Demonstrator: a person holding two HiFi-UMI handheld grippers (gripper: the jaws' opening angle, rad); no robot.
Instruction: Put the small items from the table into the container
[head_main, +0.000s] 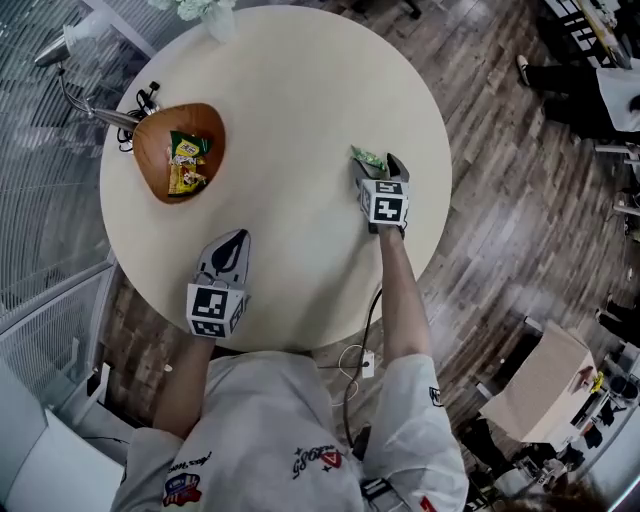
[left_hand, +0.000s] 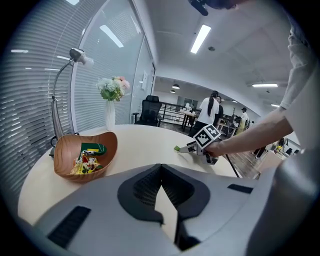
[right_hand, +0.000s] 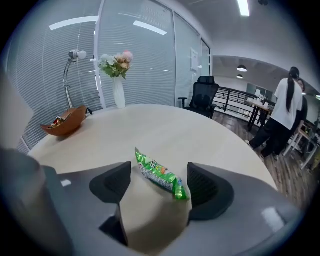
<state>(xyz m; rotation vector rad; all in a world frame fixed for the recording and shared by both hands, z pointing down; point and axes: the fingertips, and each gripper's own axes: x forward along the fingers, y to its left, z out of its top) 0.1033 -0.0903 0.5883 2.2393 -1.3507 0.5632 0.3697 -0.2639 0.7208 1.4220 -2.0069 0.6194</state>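
A green snack packet (right_hand: 160, 175) lies flat on the round cream table (head_main: 300, 100), right of the middle (head_main: 367, 157). My right gripper (head_main: 378, 165) is lowered over it, open, with the packet between its jaws (right_hand: 159, 170) and clear of both pads. The wooden bowl (head_main: 150, 165) at the table's left holds several small packets; it also shows in the left gripper view (left_hand: 62, 150). My left gripper (head_main: 236, 238) hovers near the front edge, shut and empty (left_hand: 160, 167), pointing toward the bowl.
A desk lamp (left_hand: 60, 100) and black cables (head_main: 140, 100) sit just behind the bowl. A white vase of flowers (right_hand: 118, 90) stands at the far edge. Glass walls with blinds close off the left; people and office chairs are beyond the table to the right.
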